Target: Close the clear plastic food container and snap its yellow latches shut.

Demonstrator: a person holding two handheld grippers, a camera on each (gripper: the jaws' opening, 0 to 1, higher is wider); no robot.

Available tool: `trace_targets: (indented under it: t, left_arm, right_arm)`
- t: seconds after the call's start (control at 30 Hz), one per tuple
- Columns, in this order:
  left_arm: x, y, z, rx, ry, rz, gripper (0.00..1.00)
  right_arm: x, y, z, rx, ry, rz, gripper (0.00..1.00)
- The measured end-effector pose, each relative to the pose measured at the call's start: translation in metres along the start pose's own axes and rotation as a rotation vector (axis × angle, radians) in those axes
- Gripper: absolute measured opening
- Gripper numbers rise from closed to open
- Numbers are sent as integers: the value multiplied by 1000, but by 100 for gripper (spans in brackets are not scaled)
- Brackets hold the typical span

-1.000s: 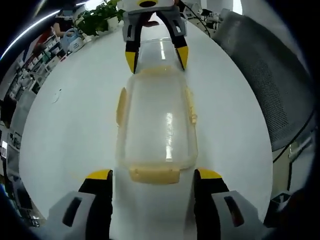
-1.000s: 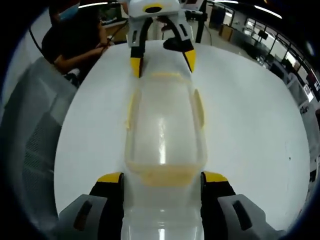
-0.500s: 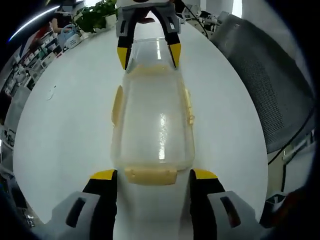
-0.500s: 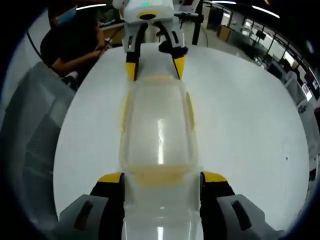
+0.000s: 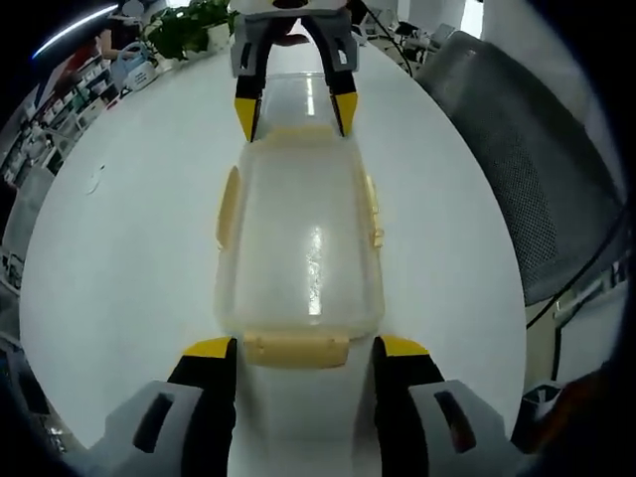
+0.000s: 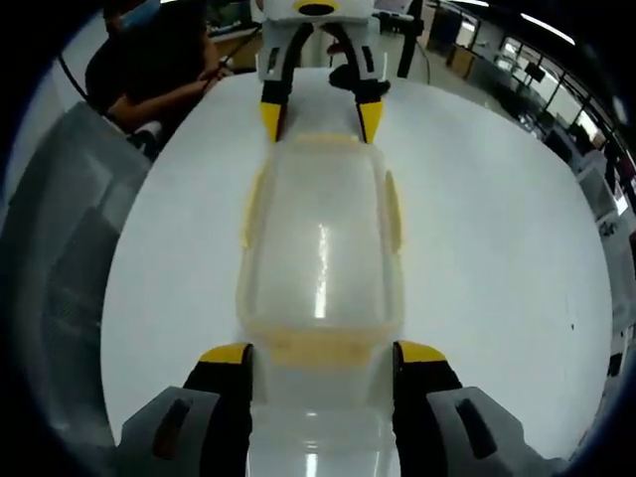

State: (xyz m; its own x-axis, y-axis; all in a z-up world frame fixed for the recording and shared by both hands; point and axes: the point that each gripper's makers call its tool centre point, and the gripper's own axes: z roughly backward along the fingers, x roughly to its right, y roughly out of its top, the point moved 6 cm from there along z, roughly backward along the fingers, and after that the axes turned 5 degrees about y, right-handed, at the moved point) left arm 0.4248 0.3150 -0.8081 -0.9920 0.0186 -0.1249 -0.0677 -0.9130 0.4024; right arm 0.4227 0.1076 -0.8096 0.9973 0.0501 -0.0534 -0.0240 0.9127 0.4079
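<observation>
On white table (image 5: 119,248): lidded container (image 5: 298,238) between both spread tools; seated person (image 6: 159,60) behind left tool (image 6: 318,114).

Each tool (image 5: 295,348) (image 6: 323,355) has a grey body with slotted sides, black jaws and yellow tips.

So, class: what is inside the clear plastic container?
Nothing can be made out inside the clear rectangular plastic food container; the white round table shows through its cloudy lid. Glare hides a strip along the middle.
</observation>
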Motion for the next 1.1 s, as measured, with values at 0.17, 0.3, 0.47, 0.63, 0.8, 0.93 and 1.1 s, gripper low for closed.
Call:
trace_targets:
  t: [0.17, 0.3, 0.47, 0.63, 0.8, 0.93, 1.1]
  left_arm:
    - [0, -1, 0, 2, -15, 5, 56]
    - [0, -1, -1, 4, -27, 6, 54]
    - [-2, -1, -2, 12, -29, 3, 53]
    - [-3, 1, -1, 10, -22, 14, 50]
    - [-2, 2, -1, 9, -26, 3, 41]
    - [-2, 2, 0, 13, -26, 3, 40]
    - [-2, 2, 0, 9, -23, -5, 40]
  right_arm:
    - [-2, 0, -1, -11, 12, 7, 51]
    - [-2, -1, 0, -18, 20, 6, 48]
    - [-4, -1, -1, -40, 31, 11, 40]
    - [-4, -1, -2, -46, 29, 11, 40]
    - [-4, -2, -1, -51, 27, 8, 39]
    - [-4, -2, -1, -52, 27, 9, 39]
    - [-4, -1, -1, -57, 28, 10, 39]
